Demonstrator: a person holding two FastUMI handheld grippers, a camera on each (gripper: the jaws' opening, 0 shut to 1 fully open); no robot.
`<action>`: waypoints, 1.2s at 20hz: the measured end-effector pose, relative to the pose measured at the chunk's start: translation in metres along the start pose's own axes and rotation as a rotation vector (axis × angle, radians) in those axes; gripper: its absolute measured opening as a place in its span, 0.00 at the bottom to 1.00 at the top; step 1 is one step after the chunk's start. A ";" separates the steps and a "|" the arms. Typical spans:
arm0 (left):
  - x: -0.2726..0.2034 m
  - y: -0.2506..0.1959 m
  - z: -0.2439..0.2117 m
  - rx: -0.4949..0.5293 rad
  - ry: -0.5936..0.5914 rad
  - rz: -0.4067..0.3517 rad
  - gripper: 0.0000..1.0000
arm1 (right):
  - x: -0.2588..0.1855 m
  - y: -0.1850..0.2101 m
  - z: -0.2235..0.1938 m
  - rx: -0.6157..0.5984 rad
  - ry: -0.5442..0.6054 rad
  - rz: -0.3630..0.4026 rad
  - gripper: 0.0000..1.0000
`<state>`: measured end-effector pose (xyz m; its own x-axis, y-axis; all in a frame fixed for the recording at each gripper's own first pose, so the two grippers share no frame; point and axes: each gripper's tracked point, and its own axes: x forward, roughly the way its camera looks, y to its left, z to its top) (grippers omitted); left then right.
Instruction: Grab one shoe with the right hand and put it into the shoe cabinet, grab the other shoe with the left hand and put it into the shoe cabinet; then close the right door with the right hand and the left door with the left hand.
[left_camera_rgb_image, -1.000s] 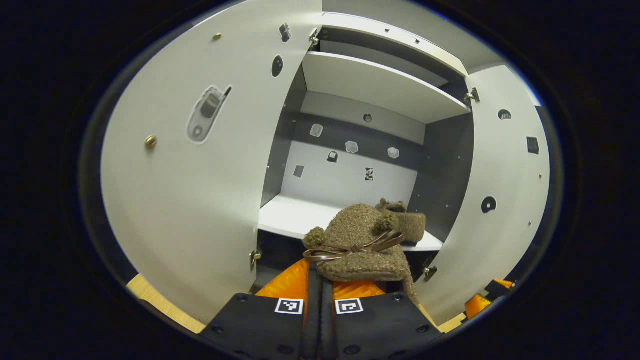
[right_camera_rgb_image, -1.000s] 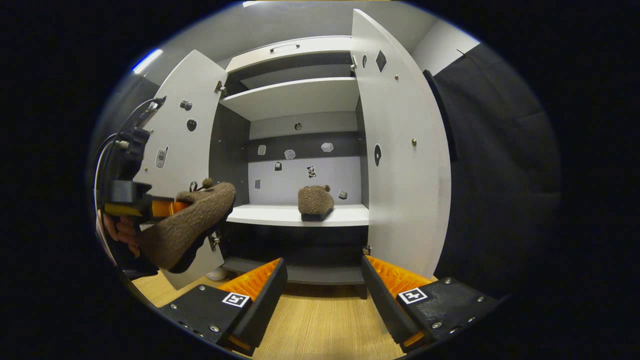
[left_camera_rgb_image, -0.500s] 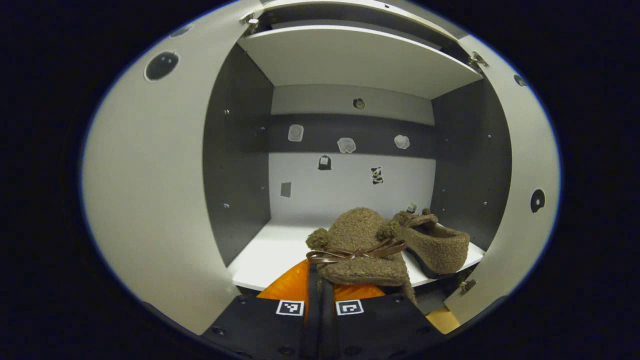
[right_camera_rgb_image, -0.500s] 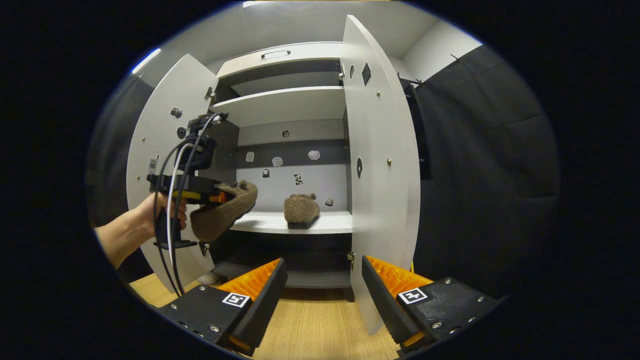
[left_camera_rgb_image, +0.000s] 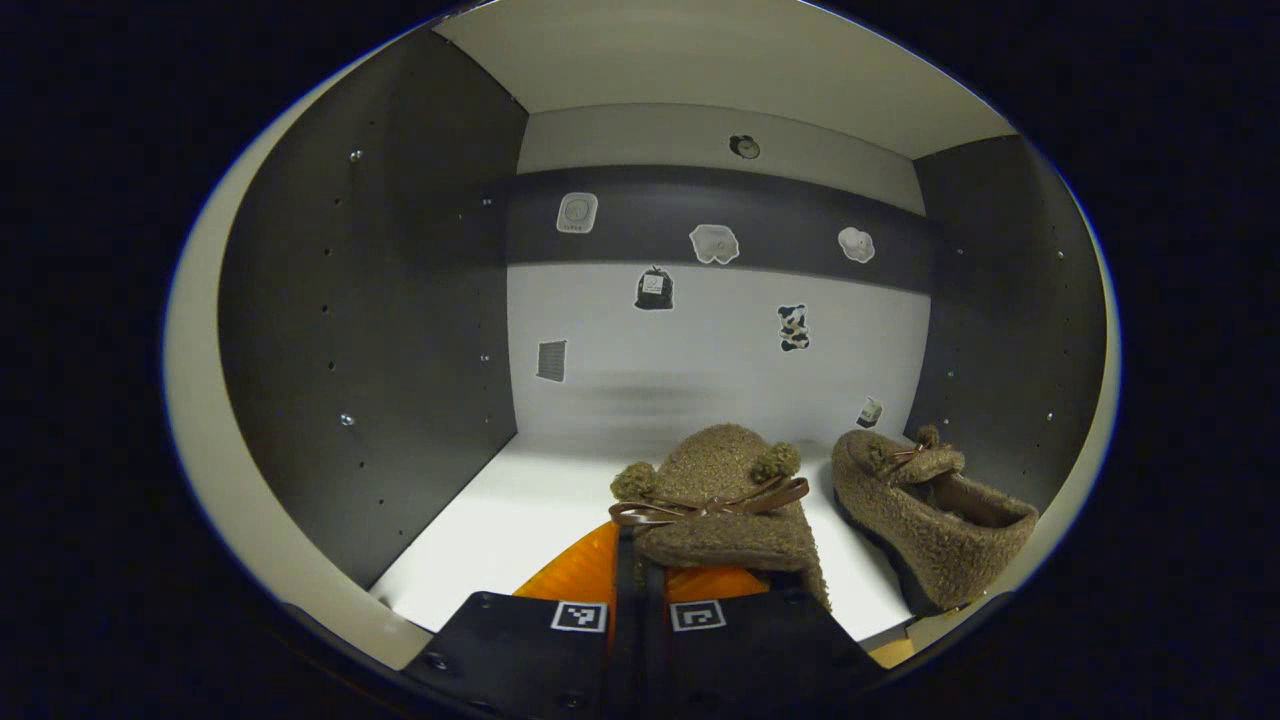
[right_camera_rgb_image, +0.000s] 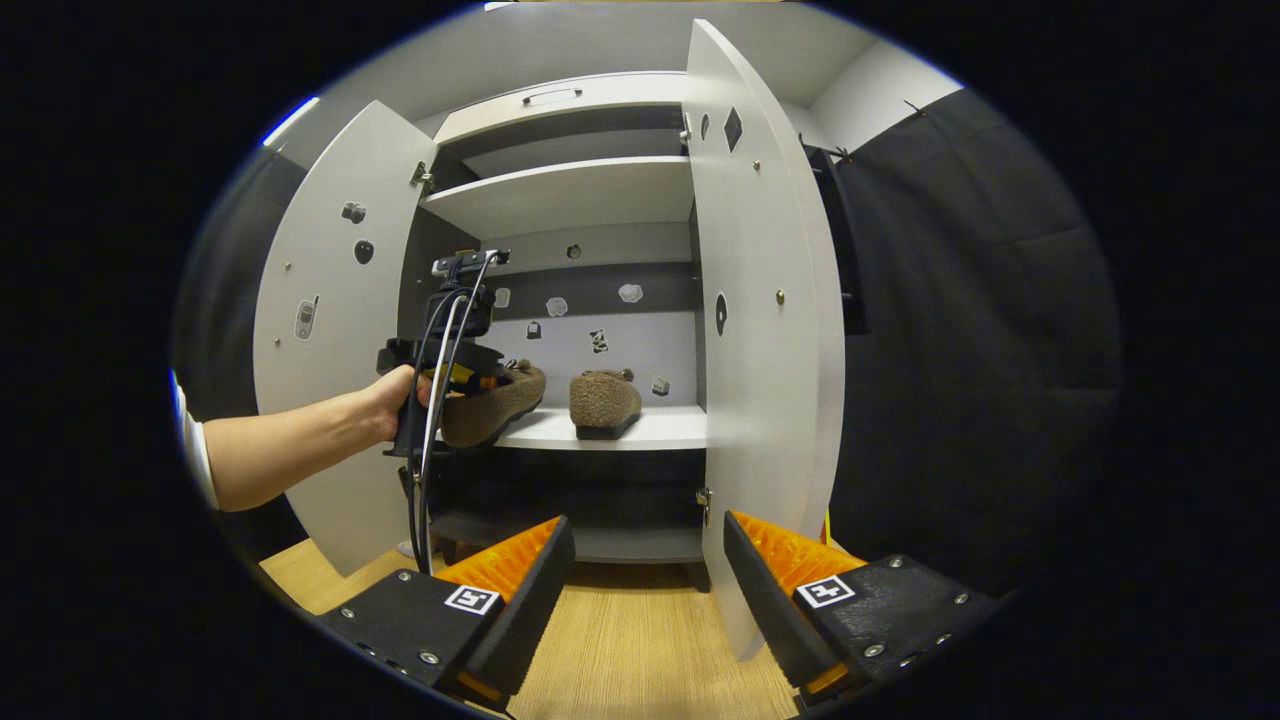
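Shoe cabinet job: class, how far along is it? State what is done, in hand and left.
Done: one shoe sits on the shelf. In hand: the left gripper holds the second shoe over that shelf, not yet released. Left: set it down, then close the right door and left door; the right gripper hangs open.

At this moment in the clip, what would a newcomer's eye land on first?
First, the fuzzy brown shoe clamped in the left gripper, held just over the white shelf inside the open shoe cabinet. Its twin, the second shoe, already sits on that shelf to the right. In the right gripper view, the right gripper hangs open above the wooden floor, both doors wide.
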<state>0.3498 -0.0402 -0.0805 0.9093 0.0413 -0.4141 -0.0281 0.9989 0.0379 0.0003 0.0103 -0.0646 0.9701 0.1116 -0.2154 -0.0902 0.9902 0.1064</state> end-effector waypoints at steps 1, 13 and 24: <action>0.002 0.001 0.000 0.002 0.006 -0.001 0.08 | -0.001 0.002 -0.001 0.003 0.006 0.003 0.92; -0.008 0.008 0.007 -0.012 0.035 0.011 0.93 | -0.029 0.014 -0.007 -0.019 0.021 -0.020 0.92; -0.074 0.032 0.006 -0.148 -0.103 -0.065 0.97 | -0.036 0.014 0.005 0.003 -0.014 -0.084 0.92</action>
<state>0.2837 -0.0114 -0.0431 0.9488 -0.0184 -0.3155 -0.0218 0.9921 -0.1235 -0.0348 0.0198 -0.0509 0.9773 0.0269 -0.2100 -0.0079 0.9958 0.0910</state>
